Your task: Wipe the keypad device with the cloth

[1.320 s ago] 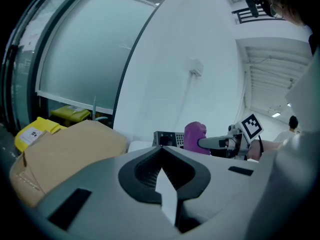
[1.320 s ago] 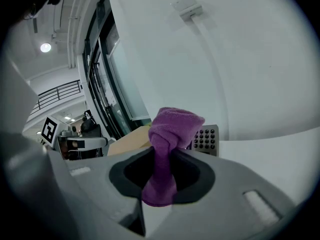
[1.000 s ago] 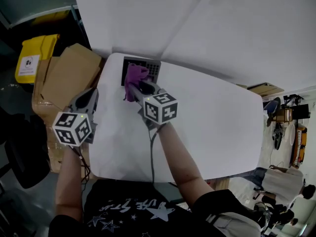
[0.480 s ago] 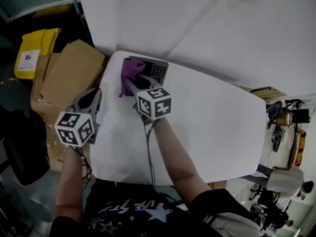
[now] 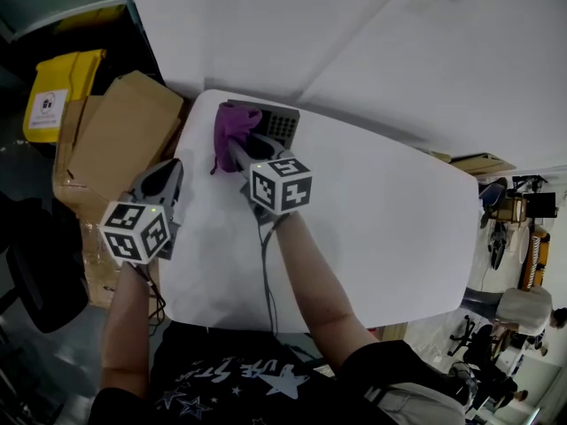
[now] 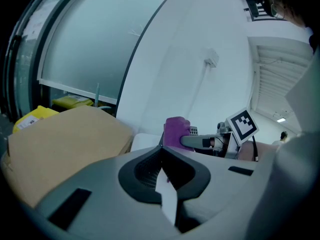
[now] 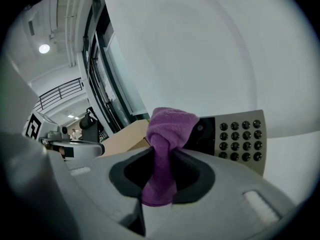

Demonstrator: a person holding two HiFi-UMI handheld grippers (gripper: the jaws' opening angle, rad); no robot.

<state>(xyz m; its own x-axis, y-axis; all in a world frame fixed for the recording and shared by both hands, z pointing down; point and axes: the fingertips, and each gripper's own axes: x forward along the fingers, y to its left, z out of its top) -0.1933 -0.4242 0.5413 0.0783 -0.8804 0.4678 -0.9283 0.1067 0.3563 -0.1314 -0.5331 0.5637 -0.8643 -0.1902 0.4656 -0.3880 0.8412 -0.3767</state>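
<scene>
The grey keypad device (image 5: 276, 123) lies at the far left corner of the white table (image 5: 381, 220). My right gripper (image 5: 237, 151) is shut on a purple cloth (image 5: 232, 126), which rests bunched on the device's left part and hangs over its left edge. In the right gripper view the cloth (image 7: 167, 129) covers the dark screen, while the rows of round keys on the keypad device (image 7: 242, 136) stay uncovered. My left gripper (image 5: 168, 177) hovers at the table's left edge, shut and holding nothing. The left gripper view shows its jaws (image 6: 161, 151) meeting, with the cloth (image 6: 176, 132) beyond.
Cardboard boxes (image 5: 120, 131) are stacked just left of the table, with a yellow bin (image 5: 51, 100) behind them. A black chair (image 5: 40, 273) stands at lower left. A white wall (image 5: 354, 34) rises right behind the device.
My right gripper has carried the cloth leftward across the device, from its middle to its left edge. The left gripper has barely moved.
</scene>
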